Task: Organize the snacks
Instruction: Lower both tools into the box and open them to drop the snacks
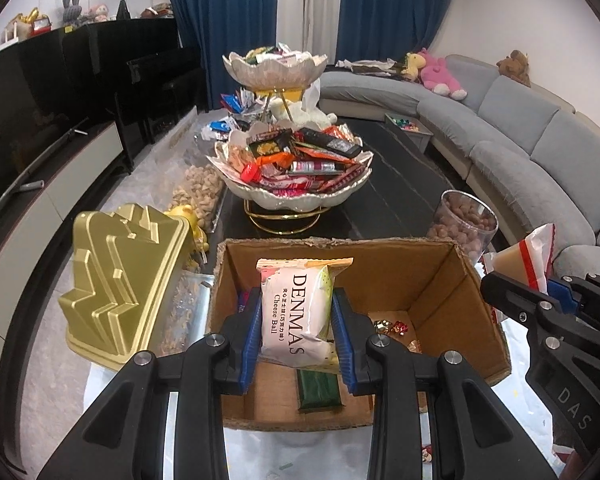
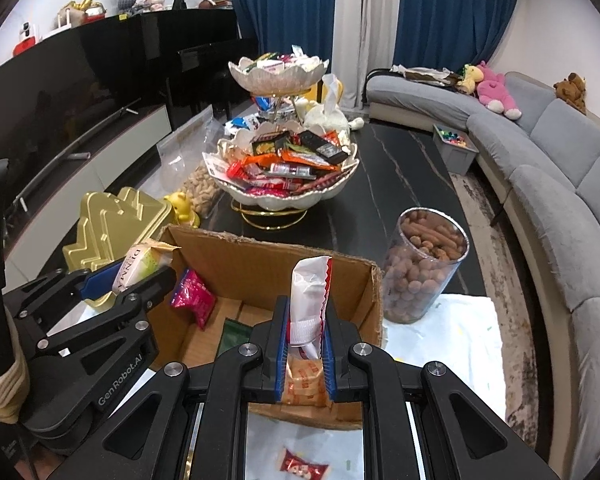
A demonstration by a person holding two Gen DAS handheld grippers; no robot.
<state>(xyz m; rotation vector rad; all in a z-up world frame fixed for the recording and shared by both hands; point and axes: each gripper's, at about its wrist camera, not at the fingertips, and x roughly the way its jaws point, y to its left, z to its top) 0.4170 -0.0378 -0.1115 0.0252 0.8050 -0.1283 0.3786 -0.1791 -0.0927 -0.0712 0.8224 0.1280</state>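
My left gripper is shut on a white DENMAS cheese ball packet and holds it above the open cardboard box. My right gripper is shut on a white and red snack packet over the box's near right side. The box holds a green bar, a pink packet and small foil candies. A two-tier shell-shaped snack stand full of wrapped snacks stands beyond the box. The right gripper also shows at the right of the left wrist view.
A gold lidded container sits left of the box. A clear jar of coated nuts stands right of it. Trays of nuts lie left of the stand. A wrapped candy lies on the white cloth near me. A grey sofa curves along the right.
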